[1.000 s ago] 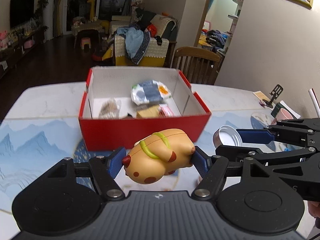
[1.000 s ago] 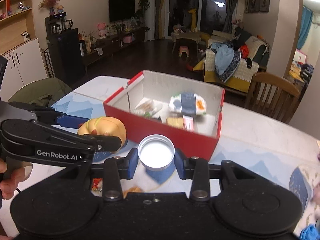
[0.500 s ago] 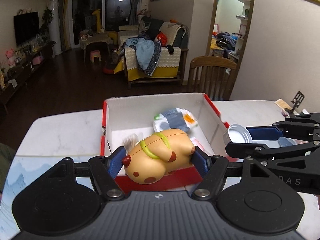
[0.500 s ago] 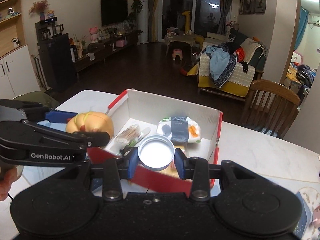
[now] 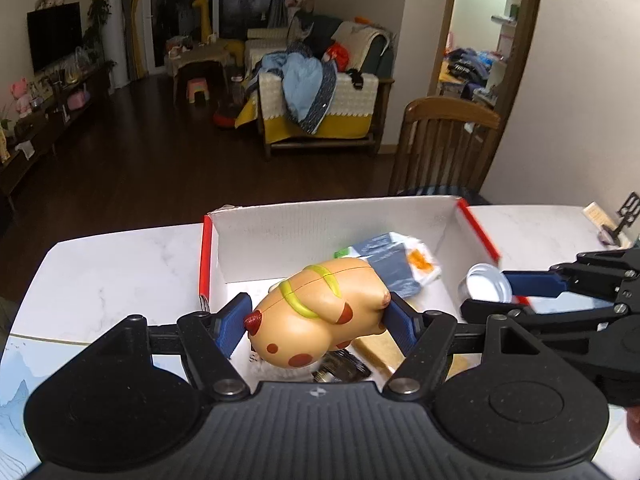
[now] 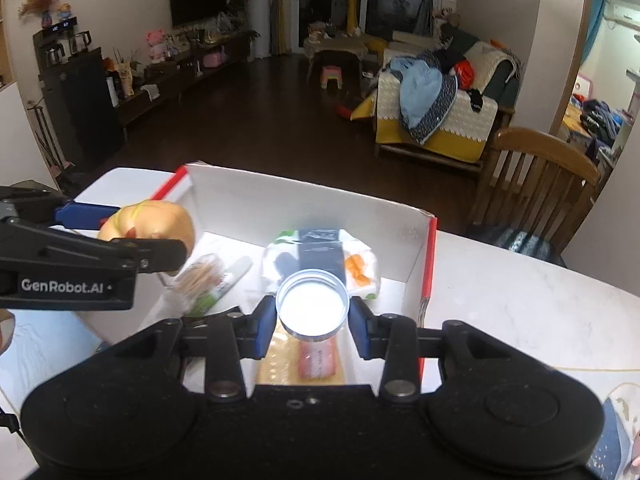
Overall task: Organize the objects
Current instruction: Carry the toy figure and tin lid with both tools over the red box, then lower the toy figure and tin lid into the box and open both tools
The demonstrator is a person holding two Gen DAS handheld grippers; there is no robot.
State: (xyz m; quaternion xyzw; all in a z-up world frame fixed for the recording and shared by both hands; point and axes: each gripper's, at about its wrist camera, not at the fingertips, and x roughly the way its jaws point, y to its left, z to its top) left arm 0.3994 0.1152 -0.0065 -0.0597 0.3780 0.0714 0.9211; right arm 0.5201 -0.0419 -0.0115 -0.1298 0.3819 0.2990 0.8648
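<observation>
My left gripper [image 5: 318, 318] is shut on an orange toy animal [image 5: 320, 312] with red spots and a green stripe, held above the red box [image 5: 205, 256] with white inner walls. The right gripper [image 6: 313, 311] is shut on a small round silver tin [image 6: 312, 307], also over the box [image 6: 430, 256]. In the left wrist view the tin [image 5: 486, 289] hangs at the box's right wall. The right wrist view shows the toy [image 6: 148, 224] over the box's left side. Inside lie a white-and-blue packet [image 6: 320, 250], a toothpick jar [image 6: 200, 276] and a tan packet [image 6: 316, 364].
The box stands on a white marble table [image 5: 100, 280] with a blue-printed mat [image 6: 36, 344] at the near edge. A wooden chair [image 5: 444, 144] stands behind the table. A small black stand [image 5: 626, 216] sits at the far right of the table.
Both grippers moved forward with their loads, from in front of the red box to above its inside. The box now fills the lower middle of both views.
</observation>
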